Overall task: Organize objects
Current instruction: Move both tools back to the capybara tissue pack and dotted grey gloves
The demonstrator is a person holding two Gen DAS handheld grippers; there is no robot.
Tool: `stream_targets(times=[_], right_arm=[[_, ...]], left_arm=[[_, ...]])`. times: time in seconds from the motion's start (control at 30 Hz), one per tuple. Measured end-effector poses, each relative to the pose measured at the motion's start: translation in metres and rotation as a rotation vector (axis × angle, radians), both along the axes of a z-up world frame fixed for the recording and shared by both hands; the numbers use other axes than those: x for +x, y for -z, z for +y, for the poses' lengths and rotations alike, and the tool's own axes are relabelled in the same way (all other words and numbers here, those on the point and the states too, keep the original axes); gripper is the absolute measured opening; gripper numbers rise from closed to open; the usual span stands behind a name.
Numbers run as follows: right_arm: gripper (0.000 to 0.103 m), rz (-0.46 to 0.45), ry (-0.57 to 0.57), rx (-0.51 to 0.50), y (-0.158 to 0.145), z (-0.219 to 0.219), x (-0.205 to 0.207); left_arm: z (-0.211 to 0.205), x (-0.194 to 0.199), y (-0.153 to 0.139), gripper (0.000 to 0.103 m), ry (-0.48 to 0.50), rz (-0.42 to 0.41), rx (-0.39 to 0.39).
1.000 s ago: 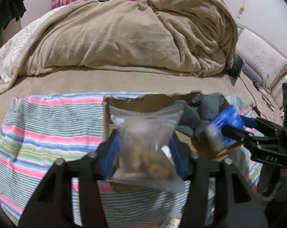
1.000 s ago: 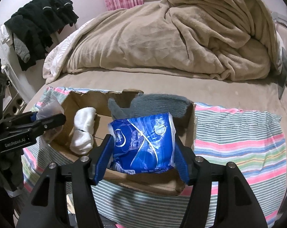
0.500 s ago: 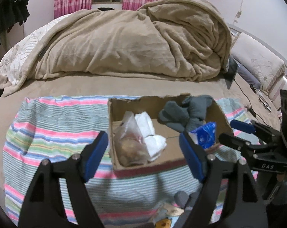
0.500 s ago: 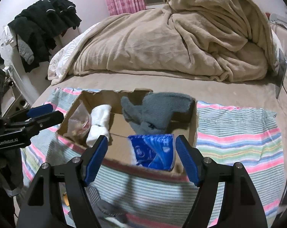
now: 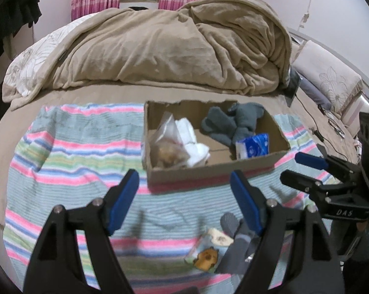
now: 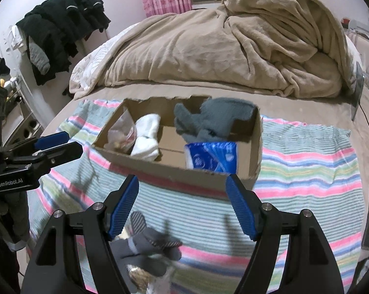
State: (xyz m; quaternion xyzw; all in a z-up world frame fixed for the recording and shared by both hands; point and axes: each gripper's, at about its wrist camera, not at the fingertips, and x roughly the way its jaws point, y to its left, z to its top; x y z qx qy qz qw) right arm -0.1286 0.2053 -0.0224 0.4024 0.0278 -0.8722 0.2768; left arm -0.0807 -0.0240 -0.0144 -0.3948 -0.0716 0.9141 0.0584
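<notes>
A wide bed [image 5: 69, 103] fills the room, with a rumpled tan blanket [image 5: 174, 49] heaped at its far side. Across the near part lies a striped towel [image 5: 62, 152] in pink, green and pale blue bands. On the towel, centre-right, sits a shallow open cardboard box [image 5: 209, 171] with a ragged far edge. Inside, at the left end, a clear plastic bag [image 5: 168, 144] of brownish snacks leans against a rolled white sock [image 6: 146, 137]. At the far right a grey knitted garment [image 5: 236, 122] is bunched up, and in the near right corner stands a blue tissue pack [image 6: 211, 156]. Nearer than the box, on the towel, lie dark grey socks [image 6: 150, 245] and a small cartoon-printed packet [image 5: 205, 256]. The left gripper [image 5: 184, 201] hangs near the box's front wall, its blue-padded fingers spread wide and holding nothing. The right gripper [image 6: 182, 205] is just as wide apart and also bare, above the grey socks.
</notes>
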Motion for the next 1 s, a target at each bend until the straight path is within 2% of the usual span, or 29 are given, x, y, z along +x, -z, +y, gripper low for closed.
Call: stream_targets(times=[0.57, 1.0], right_arm=[[0.077, -0.071, -0.023, 0.031, 0.032, -0.014, 0.039], [0.077, -0.177, -0.049, 0.065, 0.071, -0.037, 0.043]], left_arm=[[-0.012, 0.036, 0.031, 0.078, -0.015, -0.046, 0.028], [-0.016, 0.050, 0.065, 0.078, -0.013, -0.094, 0.036]])
